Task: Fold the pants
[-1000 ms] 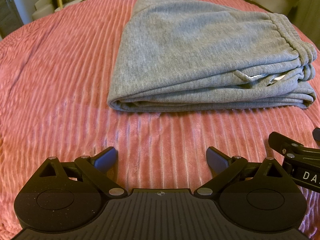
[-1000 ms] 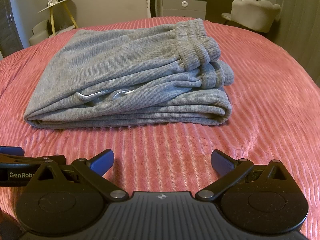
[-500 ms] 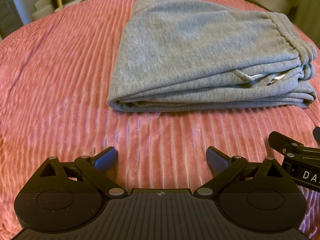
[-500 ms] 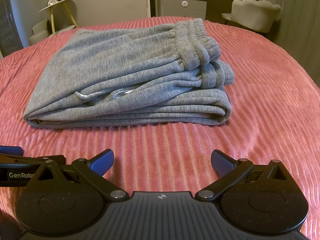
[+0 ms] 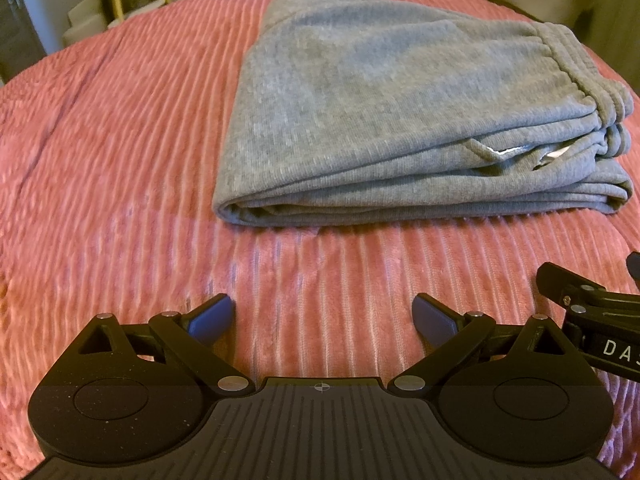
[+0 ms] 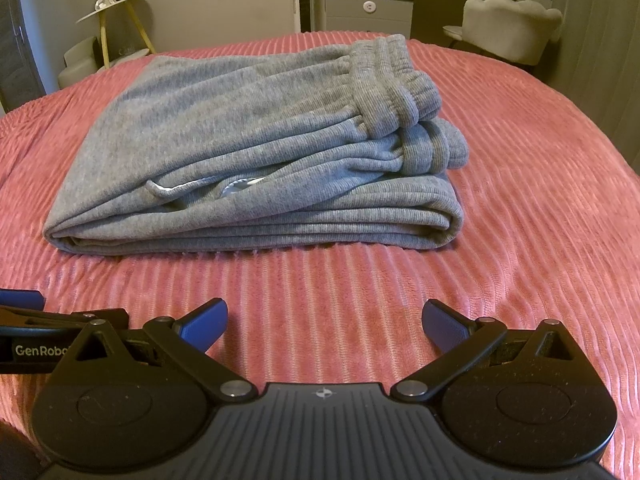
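Grey sweatpants (image 5: 384,120) (image 6: 248,148) lie folded into a thick stack on the pink ribbed bedspread (image 5: 120,160) (image 6: 540,200). The ribbed waistband (image 6: 392,84) sits on top at the stack's right end, and a white drawstring (image 6: 180,189) peeks out of the front edge. My left gripper (image 5: 324,316) hovers open over bare bedspread, well short of the stack's near edge. My right gripper (image 6: 325,320) is open too, just as far back, holding nothing. Each gripper shows at the edge of the other's view.
A pale upholstered chair (image 6: 508,24) and a grey dresser (image 6: 368,10) stand beyond the far right of the bed. At the far left is a small round side table (image 6: 110,12) on yellow legs. Bedspread surrounds the stack on all sides.
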Demonstrator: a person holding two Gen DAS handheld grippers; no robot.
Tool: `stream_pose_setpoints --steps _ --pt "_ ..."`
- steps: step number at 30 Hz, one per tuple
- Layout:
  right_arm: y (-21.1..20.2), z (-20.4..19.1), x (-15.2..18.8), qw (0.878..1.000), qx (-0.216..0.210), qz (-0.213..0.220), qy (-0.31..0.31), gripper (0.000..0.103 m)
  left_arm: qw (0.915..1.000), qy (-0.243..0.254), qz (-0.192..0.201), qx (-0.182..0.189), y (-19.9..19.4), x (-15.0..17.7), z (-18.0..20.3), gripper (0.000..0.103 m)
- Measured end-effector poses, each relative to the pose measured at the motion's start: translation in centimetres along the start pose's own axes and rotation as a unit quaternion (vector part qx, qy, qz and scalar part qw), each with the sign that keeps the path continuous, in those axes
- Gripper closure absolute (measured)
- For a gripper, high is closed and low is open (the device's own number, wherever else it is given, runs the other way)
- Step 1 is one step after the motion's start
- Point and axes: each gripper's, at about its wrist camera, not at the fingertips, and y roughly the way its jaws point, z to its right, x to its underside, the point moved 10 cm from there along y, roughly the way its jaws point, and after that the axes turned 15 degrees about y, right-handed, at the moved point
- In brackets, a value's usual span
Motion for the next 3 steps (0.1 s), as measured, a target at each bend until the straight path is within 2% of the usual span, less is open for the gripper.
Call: stream_pose_setpoints --steps 3 --pt "-0.05 0.08 0.13 1.0 0.0 0.001 -0.001 0.0 1.0 -0.001 -0.001 0.002 0.09 -0.01 -0.05 0.003"
